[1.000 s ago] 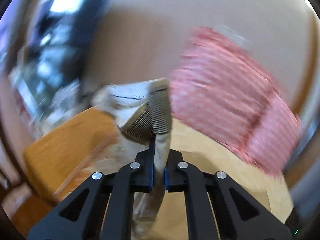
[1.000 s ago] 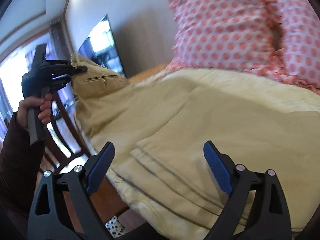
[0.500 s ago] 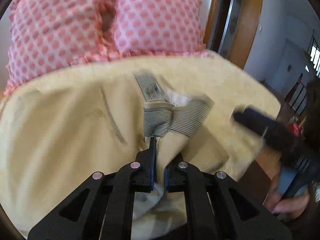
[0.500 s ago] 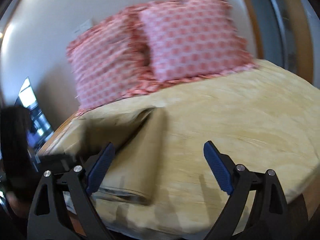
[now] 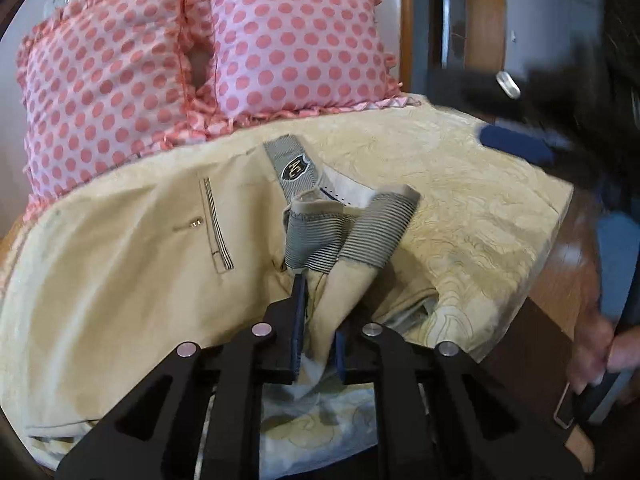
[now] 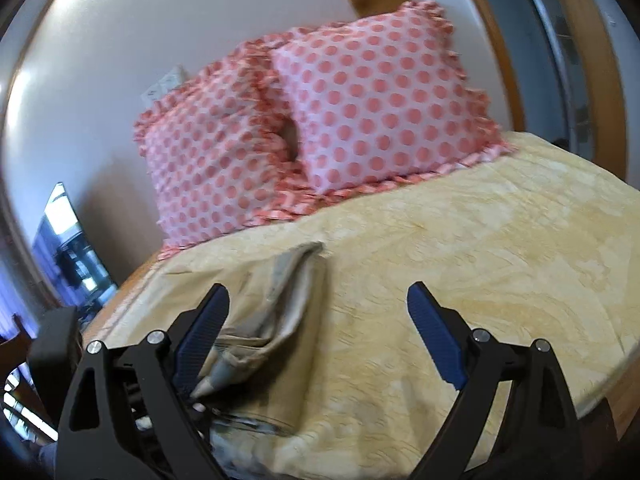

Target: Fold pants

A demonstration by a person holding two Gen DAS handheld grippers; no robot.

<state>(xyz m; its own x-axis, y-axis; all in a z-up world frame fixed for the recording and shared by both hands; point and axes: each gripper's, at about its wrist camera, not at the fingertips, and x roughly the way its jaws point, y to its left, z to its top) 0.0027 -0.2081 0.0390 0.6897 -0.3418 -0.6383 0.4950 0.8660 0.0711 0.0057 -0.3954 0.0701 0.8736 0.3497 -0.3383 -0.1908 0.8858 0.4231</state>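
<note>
The beige pants [image 5: 120,264] lie on the bed [image 5: 472,208] just in front of two polka-dot pillows [image 5: 224,52], waistband bunched and turned out, striped lining showing. They look laid down and perhaps doubled over, but further folds and smoothing seem left. The left tool [image 5: 318,322] pinches the waistband fabric, pointing toward the pillows. The right tool [image 6: 320,340] hovers with its jaws wide apart, holding nothing, beside the pants.

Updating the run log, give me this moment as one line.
left gripper: shut on khaki pants waistband | right gripper: open, empty, above bedspread | pants: on bed
</note>
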